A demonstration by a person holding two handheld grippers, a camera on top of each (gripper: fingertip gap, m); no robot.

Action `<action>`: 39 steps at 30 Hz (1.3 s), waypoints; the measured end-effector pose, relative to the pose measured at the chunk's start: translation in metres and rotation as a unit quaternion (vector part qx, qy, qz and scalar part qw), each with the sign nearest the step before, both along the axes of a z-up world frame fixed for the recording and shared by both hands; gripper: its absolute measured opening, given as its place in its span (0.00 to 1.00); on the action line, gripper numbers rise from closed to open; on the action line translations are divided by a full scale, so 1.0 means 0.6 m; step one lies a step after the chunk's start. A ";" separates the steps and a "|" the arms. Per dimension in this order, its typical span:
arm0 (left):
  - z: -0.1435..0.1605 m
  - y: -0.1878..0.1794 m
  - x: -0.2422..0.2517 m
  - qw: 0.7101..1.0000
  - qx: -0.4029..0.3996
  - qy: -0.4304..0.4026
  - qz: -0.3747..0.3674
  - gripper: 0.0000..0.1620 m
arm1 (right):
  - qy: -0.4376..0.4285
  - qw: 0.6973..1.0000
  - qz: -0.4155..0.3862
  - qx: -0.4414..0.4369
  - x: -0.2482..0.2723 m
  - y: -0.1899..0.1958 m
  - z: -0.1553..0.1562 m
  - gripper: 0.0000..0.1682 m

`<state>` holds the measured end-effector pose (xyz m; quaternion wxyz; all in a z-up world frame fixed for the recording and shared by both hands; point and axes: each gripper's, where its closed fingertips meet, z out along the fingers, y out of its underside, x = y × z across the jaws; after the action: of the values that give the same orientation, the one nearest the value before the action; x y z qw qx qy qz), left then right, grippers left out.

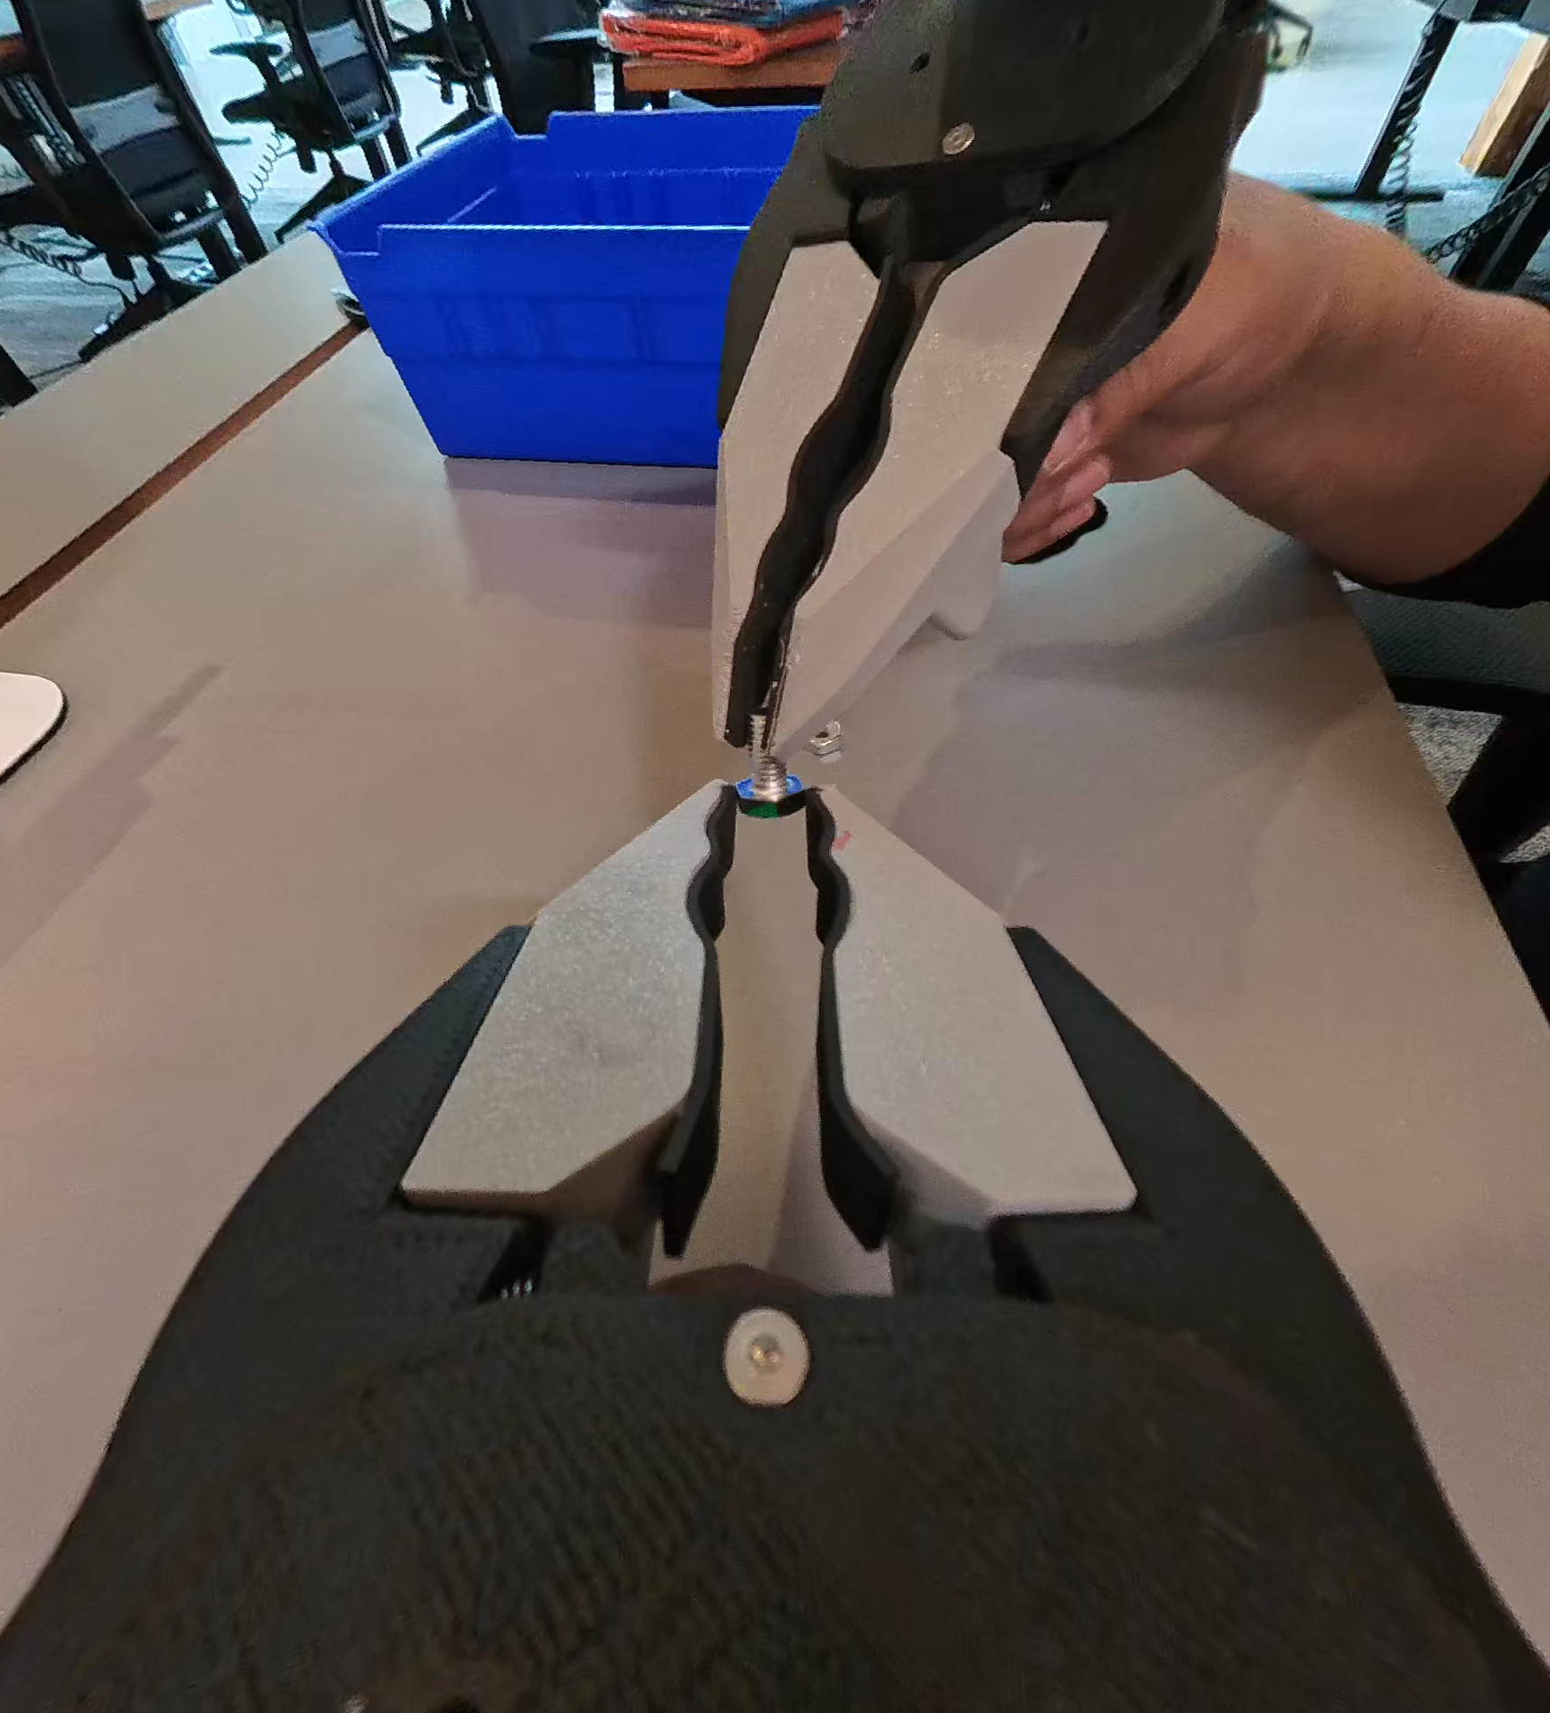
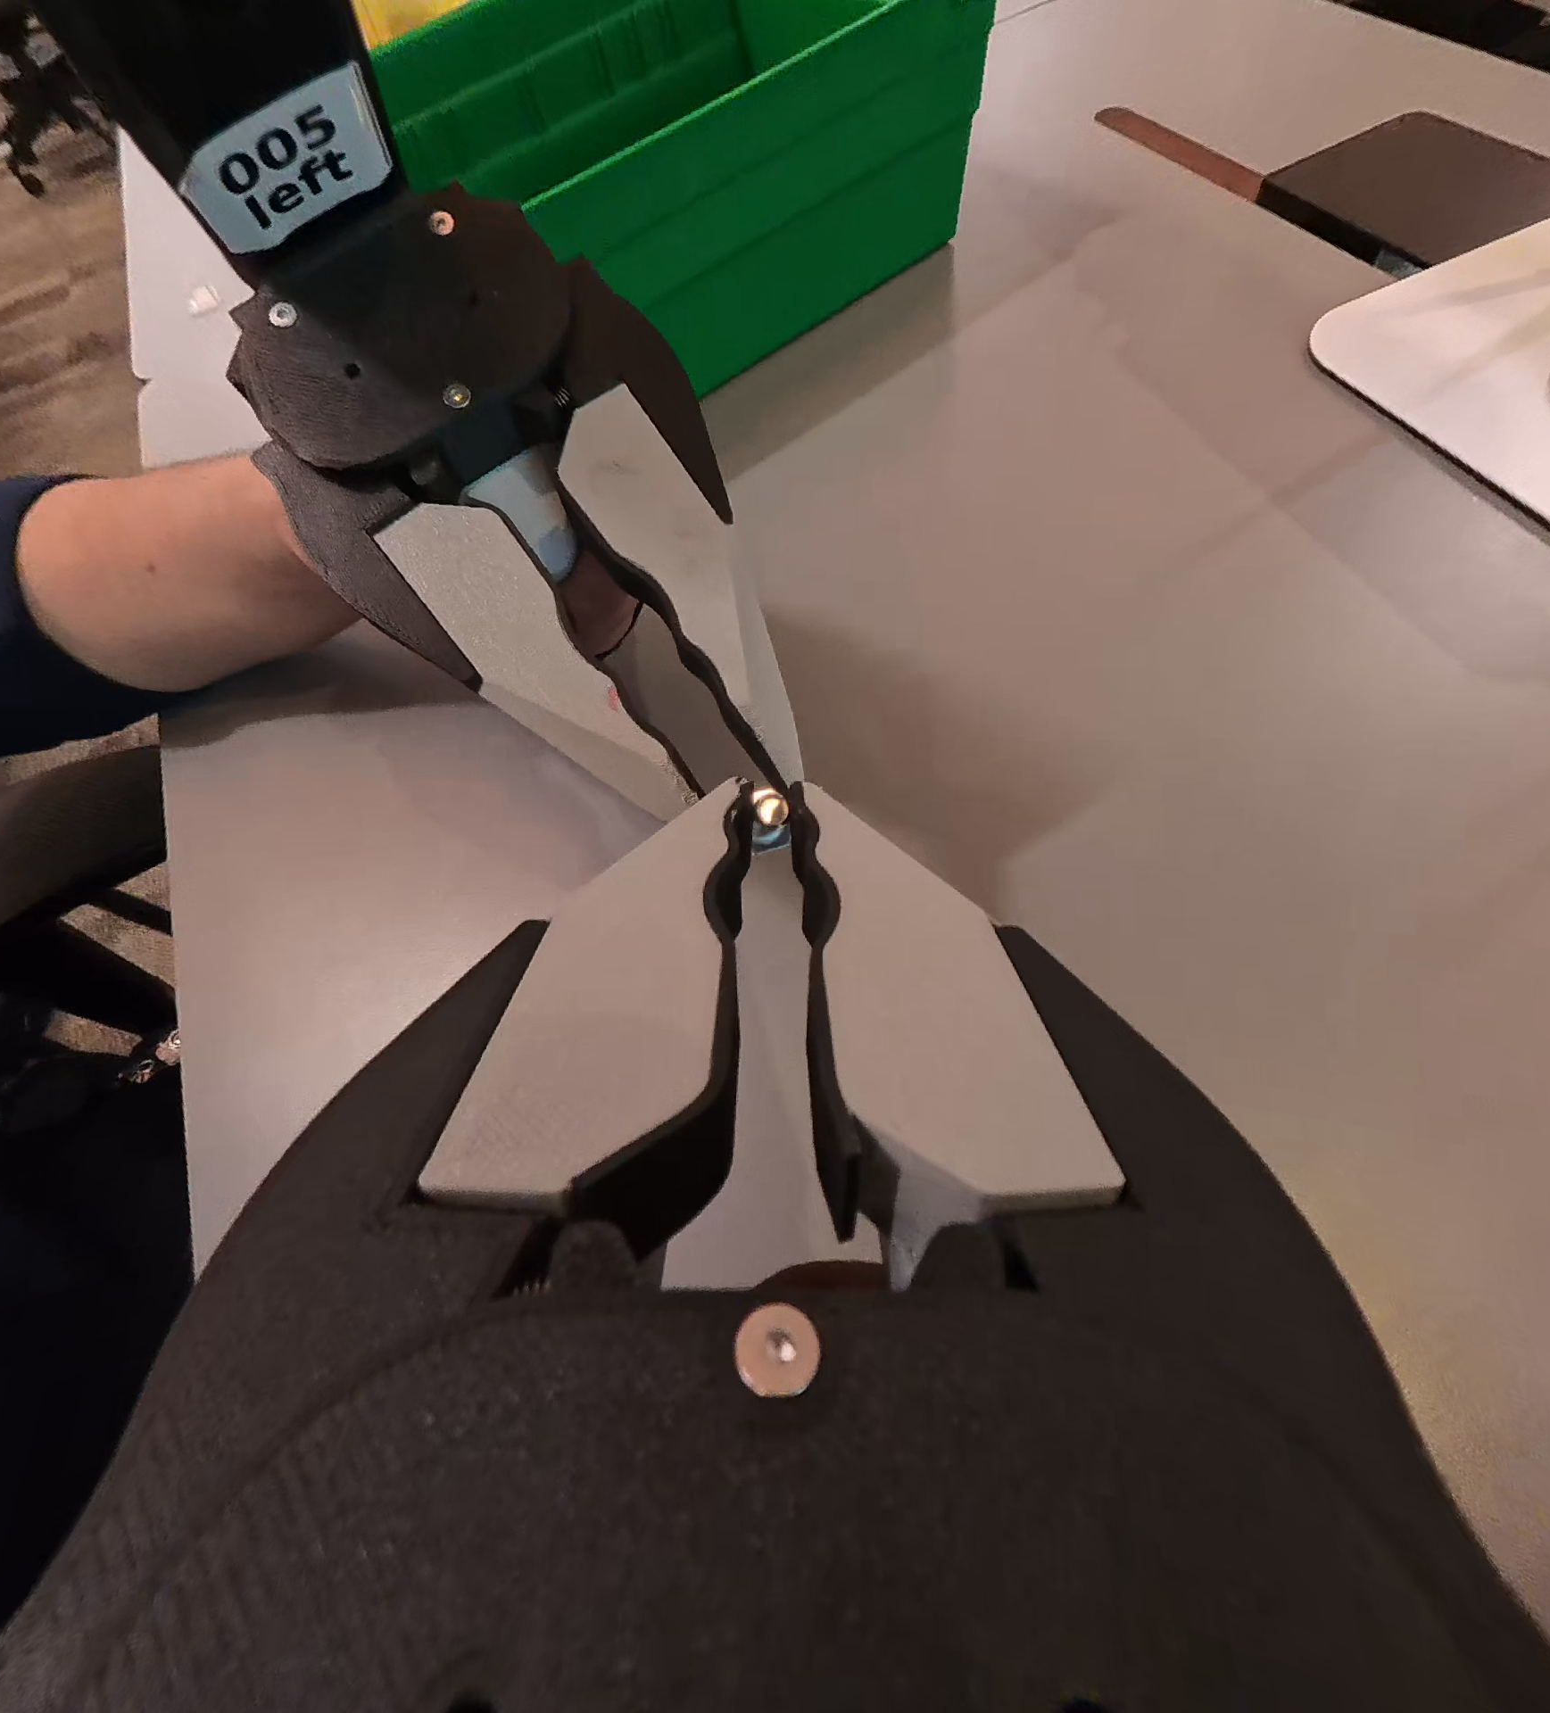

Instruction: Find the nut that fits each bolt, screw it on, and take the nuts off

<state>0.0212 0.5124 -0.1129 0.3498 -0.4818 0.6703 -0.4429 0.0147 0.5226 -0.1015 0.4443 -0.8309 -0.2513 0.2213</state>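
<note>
My left gripper [image 1: 769,801] is shut on a silver nut [image 1: 763,790] with blue and green marks, held just above the grey table [image 1: 335,788]. My right gripper [image 1: 757,734] comes down from above and is shut on the threaded bolt [image 1: 762,746], whose lower end sits in the nut. In the right wrist view my right gripper [image 2: 766,808] grips the shiny bolt [image 2: 766,803], and the blue-marked nut [image 2: 766,840] shows in the gap between its fingers. The left gripper [image 2: 748,788] reaches in from the upper left.
A second loose nut [image 1: 826,739] lies on the table right behind the right gripper's tip. A blue bin [image 1: 548,306] stands behind it and a green bin [image 2: 706,167] at the other end. A white mat [image 2: 1475,371] lies at the side. A hand [image 1: 1309,371] holds the right gripper. My left and right fingertips are right by each other.
</note>
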 end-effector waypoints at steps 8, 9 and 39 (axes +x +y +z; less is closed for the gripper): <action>0.013 0.002 -0.003 0.998 -0.065 -0.011 -0.004 0.04 | 0.009 1.000 0.004 -0.003 -0.008 0.005 0.003 0.03; 0.013 0.002 -0.002 0.998 -0.064 -0.010 -0.003 0.03 | 0.011 1.000 0.005 -0.004 -0.008 0.005 0.003 0.03; 0.049 -0.013 -0.006 0.989 -0.133 -0.054 -0.037 0.03 | 0.013 0.998 -0.001 0.062 0.001 0.007 0.041 0.17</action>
<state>0.0176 0.5043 -0.0837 0.3021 -0.4742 0.6029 -0.5660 0.0155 0.5265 -0.0771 0.4981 -0.7992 -0.2580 0.2159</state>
